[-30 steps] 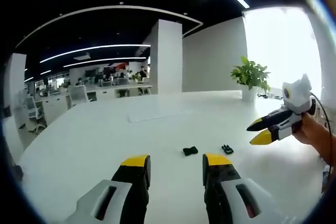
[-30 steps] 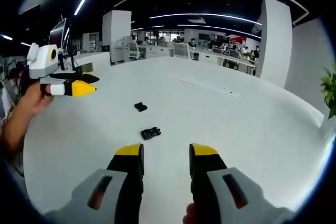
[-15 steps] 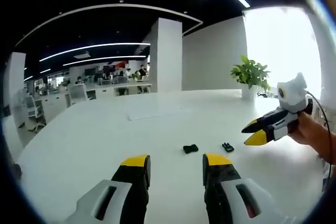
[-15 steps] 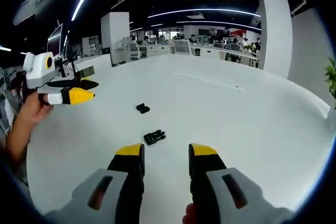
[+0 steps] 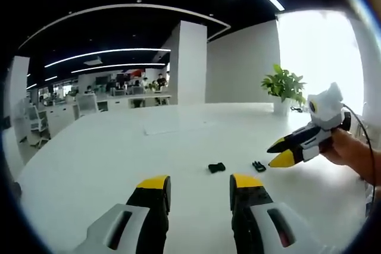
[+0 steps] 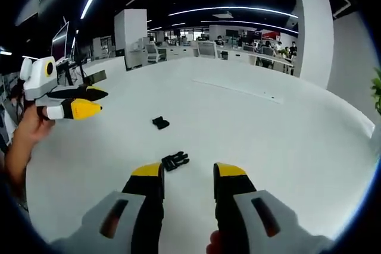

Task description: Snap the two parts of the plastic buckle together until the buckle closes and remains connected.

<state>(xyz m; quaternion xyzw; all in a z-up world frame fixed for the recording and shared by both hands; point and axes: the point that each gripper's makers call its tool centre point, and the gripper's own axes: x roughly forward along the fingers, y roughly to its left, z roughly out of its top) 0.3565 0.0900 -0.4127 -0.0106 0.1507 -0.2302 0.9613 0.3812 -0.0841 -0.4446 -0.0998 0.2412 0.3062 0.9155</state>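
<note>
Two small black buckle parts lie apart on the white table [image 5: 107, 159]. The socket half [image 5: 216, 167] sits just beyond my left gripper [image 5: 200, 184], which is open and holds nothing. The pronged half [image 5: 258, 166] lies a little to its right, close under the tips of my right gripper [image 5: 275, 154], which comes in from the right. In the right gripper view the pronged half [image 6: 175, 160] lies just ahead of my open right gripper [image 6: 188, 172], near its left jaw. The socket half [image 6: 160, 122] is farther off, and my left gripper [image 6: 98, 101] hovers open at the left.
A thin flat sheet [image 5: 172, 126] lies farther back on the table. A potted plant [image 5: 284, 87] stands at the table's far right. A hand [image 5: 351, 153] holds the right gripper, and another hand [image 6: 24, 135] holds the left. Office desks and a white pillar stand beyond.
My right gripper has come forward and lower toward the pronged half, which now lies just before its left jaw. The left gripper has barely moved. Neither buckle part has shifted.
</note>
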